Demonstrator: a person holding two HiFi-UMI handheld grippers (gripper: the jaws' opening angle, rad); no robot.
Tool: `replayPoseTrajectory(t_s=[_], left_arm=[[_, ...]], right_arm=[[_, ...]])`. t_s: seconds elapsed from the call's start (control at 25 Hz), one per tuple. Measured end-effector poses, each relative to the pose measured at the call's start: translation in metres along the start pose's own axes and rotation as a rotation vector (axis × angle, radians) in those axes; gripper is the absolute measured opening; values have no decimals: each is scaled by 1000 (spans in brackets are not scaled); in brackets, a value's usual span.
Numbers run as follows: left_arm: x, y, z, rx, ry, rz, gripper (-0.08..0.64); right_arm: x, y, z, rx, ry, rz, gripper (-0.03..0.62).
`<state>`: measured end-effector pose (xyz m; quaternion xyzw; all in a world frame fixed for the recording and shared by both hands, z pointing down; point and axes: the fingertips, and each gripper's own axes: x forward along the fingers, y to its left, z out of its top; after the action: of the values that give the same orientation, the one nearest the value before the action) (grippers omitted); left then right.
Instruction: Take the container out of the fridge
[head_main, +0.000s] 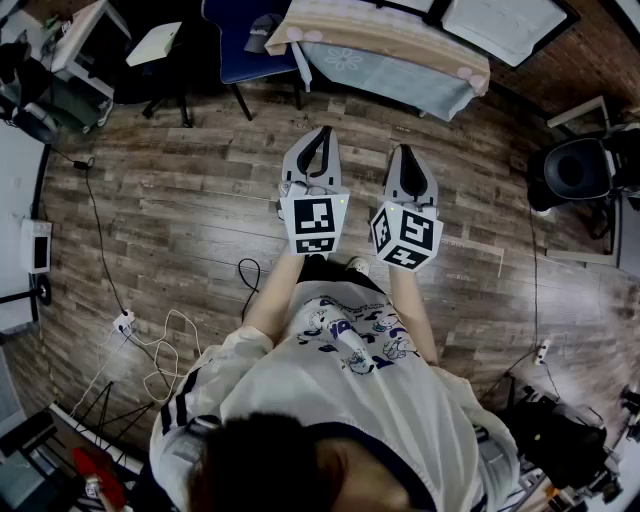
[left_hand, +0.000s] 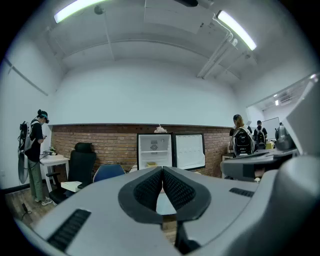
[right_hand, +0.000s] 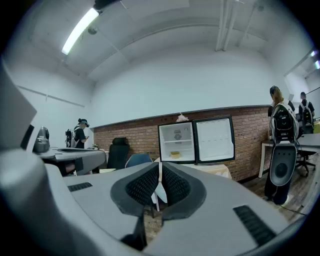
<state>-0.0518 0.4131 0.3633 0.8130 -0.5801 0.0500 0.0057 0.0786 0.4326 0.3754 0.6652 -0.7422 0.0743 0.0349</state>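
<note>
Nearest to you, each gripper wears a cube with black-and-white square markers (head_main: 316, 223), held side by side over a floor of worn wood planks (head_main: 180, 210), where thin cables lie in loops.

The left gripper (left_hand: 162, 174) has a smooth grey matte shell that curves in to two dark pads (left_hand: 147, 190) with a fine dotted grip texture. Its jaws meet at the tips with nothing between them. The right gripper (right_hand: 160, 176) is built the same way, with the same dimpled dark pads (right_hand: 142, 186). Its jaws are drawn in until only a thin slit is left, and they hold nothing and touch nothing.

Past the tips stands a table (right_hand: 215, 170) draped in pale cloth with a soft, scalloped edge. A blue chair (left_hand: 107, 172) and a black padded office chair (left_hand: 81, 161) stand to its left.

Beyond the table is the fridge (right_hand: 176, 142), a small boxy unit with a dark frame and a white interior. Its door (right_hand: 215, 140) is swung fully open to the right. The container (right_hand: 174, 154), small, low and yellowish, sits inside on the lower level under a white shelf, well apart from both grippers. You cannot tell whether the fridge rests on the table.

Behind it a red brick wall (left_hand: 105, 142) runs under plain white plaster. One person stands far left and others far right.
</note>
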Motion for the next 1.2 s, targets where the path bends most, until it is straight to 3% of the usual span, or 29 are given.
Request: replayPoseTrajectory(t_s=[0.56,1.2], left_arm=[[4,3,-3,-15,6,7,18],[33,42,-16,3,13,-28,18]], right_arm=[[4,-2,-3,8,10,0,43],[46,26,-19,29,37,-16,43]])
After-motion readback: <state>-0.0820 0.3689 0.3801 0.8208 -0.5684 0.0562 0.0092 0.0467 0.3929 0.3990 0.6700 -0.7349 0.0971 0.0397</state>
